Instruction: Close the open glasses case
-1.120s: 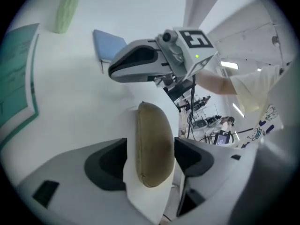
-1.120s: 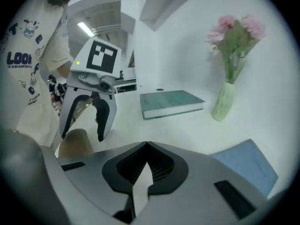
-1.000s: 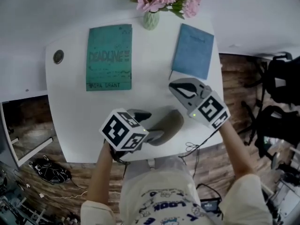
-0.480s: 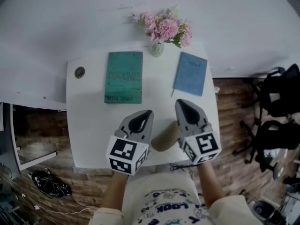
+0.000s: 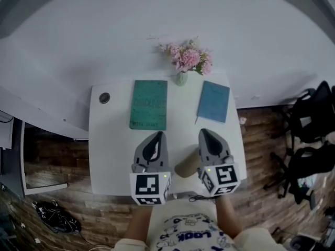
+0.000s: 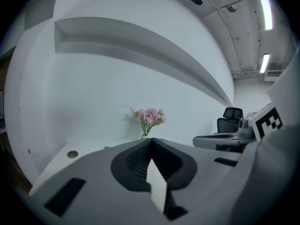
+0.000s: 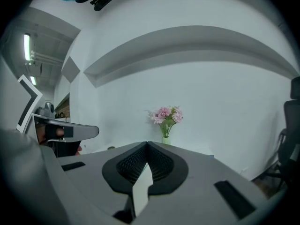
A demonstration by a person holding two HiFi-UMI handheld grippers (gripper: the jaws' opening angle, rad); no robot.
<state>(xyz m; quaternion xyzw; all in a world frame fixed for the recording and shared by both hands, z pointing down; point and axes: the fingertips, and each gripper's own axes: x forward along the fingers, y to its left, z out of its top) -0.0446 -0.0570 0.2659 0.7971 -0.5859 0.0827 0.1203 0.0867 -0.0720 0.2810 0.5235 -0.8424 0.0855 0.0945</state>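
The glasses case (image 5: pixel 187 166), a taupe oval, lies near the front edge of the white table (image 5: pixel 112 156). Only part of it shows between my two grippers, and its lid looks down. My left gripper (image 5: pixel 156 135) hovers above the table just left of the case, jaws shut and empty. My right gripper (image 5: pixel 204 133) hovers just right of it, also shut and empty, and covers the case's right end. In the left gripper view the left gripper (image 6: pixel 151 140) points level at the far wall. In the right gripper view the right gripper (image 7: pixel 146 144) does the same.
A green book (image 5: pixel 149 104) and a blue notebook (image 5: pixel 213 102) lie at the back of the table. A vase of pink flowers (image 5: pixel 187 60) stands between them by the wall. A small round disc (image 5: pixel 104 98) sits at the back left. Black office chairs (image 5: pixel 310 114) stand to the right.
Both grippers lifted off the case and swung from pointing down to nearly level. The left one turned from pointing right to pointing forward. The table now looks smaller and farther below.
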